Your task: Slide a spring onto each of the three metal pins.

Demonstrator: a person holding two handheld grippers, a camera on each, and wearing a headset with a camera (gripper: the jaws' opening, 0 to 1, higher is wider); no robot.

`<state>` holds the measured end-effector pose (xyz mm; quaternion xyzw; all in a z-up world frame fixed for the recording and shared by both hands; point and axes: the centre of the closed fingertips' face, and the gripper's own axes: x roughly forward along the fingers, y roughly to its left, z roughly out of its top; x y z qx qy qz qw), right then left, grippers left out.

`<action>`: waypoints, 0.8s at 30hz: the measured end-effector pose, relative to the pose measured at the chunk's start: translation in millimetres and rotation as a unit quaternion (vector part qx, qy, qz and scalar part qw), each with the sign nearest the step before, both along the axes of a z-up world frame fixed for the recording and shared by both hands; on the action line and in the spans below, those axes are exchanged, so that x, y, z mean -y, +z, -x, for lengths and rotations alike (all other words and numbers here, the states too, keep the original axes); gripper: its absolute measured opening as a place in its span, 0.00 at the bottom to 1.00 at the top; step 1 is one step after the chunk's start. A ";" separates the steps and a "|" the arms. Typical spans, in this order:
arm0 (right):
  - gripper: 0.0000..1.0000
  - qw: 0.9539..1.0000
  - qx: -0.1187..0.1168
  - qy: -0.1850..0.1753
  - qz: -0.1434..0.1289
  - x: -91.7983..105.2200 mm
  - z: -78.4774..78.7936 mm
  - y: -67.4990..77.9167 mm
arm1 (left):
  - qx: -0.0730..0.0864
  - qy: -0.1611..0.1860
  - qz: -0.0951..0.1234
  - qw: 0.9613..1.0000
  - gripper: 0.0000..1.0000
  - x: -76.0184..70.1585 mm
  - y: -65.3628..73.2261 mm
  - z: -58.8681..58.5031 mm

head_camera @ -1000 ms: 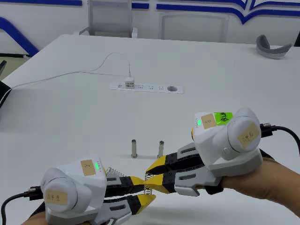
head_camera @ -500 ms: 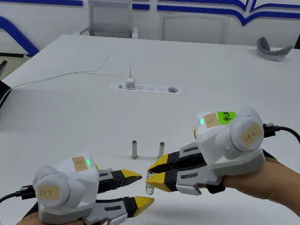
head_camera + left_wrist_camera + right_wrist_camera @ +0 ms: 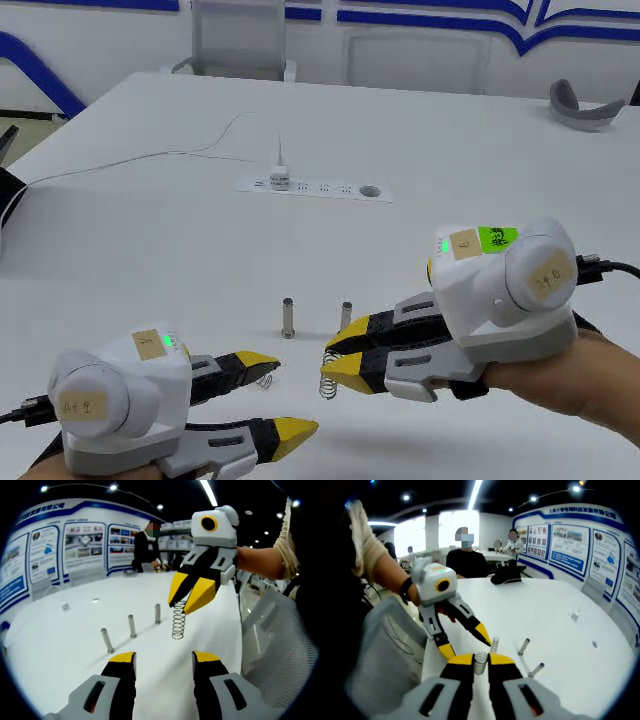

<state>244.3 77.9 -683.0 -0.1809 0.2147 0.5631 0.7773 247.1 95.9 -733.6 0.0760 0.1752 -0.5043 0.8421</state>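
Two bare metal pins [image 3: 288, 317] [image 3: 346, 315] stand upright on the white table [image 3: 150, 230]. A third pin with a spring on it [image 3: 157, 613] stands in line with them, partly hidden behind my left gripper's upper jaw in the head view. My right gripper [image 3: 328, 359] is shut on the top of a loose spring [image 3: 328, 383], which hangs upright just above the table. In its own view the spring [image 3: 480, 662] sits between its jaws. My left gripper [image 3: 276, 396] stands open and empty, a short way left of the held spring [image 3: 178, 620].
A white power strip [image 3: 312, 186] with a plug and cable lies farther back on the table. A grey curved object [image 3: 580, 103] rests at the far right edge. People sit at a table [image 3: 485, 560] in the background.
My left gripper has drawn back to the left, away from the spring. The right gripper has kept hold of the spring and shifted slightly right.
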 end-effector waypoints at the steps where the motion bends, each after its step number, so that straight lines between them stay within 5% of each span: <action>1: 0.11 1.000 0.001 -0.002 0.000 0.6 -1.0 0.5 | 0.000 0.002 0.000 1.000 0.47 -0.9 -0.1 -0.4; 24: 0.11 0.998 0.030 -0.056 -0.002 24.1 -41.8 13.4 | 0.001 0.040 0.003 0.999 0.51 -20.8 0.1 -11.9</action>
